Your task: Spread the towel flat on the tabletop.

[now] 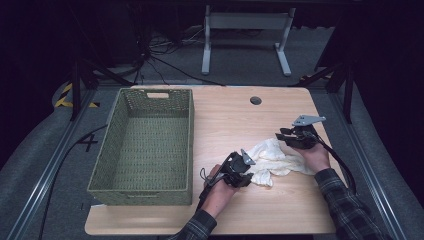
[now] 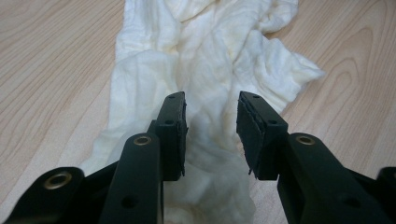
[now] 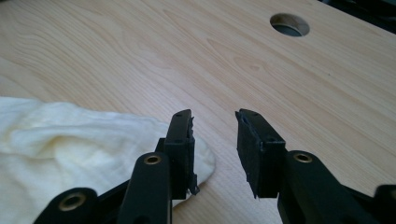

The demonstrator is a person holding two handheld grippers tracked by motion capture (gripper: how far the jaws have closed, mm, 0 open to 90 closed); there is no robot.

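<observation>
Cream cloth (image 1: 272,159) lies crumpled on the worktop (image 1: 225,125) between both grippers beside a green basket (image 1: 145,145); left gripper (image 2: 211,122) fingers parted over it, gripping nothing; right gripper (image 3: 214,140) fingers parted at its edge.

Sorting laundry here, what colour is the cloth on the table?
Cream white cloth, clearest in the left gripper view.
</observation>
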